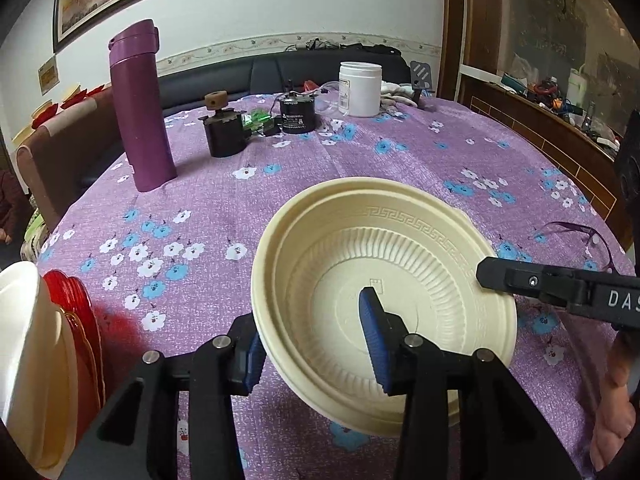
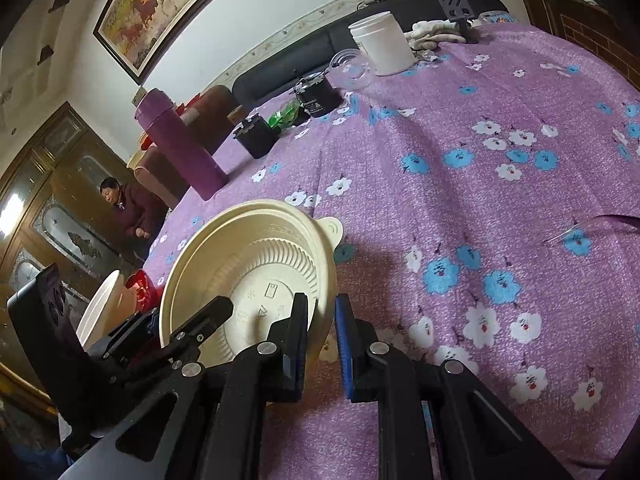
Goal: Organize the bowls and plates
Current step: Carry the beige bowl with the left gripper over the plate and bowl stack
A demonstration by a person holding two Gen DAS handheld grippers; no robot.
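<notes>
The round surface [image 1: 400,160] wore a purple woven cloth printed with white and blue blossoms. Near its front edge a cream plastic bowl [image 1: 384,264], shallow, with radial ribs and a key-pattern band under its rim, sat tilted, raised off the cloth. The right claw [image 2: 322,344] was clamped on the bowl's right rim, one black finger inside and the blue ribbed pad outside. The left claw [image 1: 316,348] straddled the near-left rim with its pads apart, not pressing. Far left stood a tall matte purple flask [image 1: 140,112]; farther back, a white cylindrical jar [image 1: 359,88]. At the left edge leaned a white bowl [image 1: 24,360] against glossy red plates [image 1: 76,320].
</notes>
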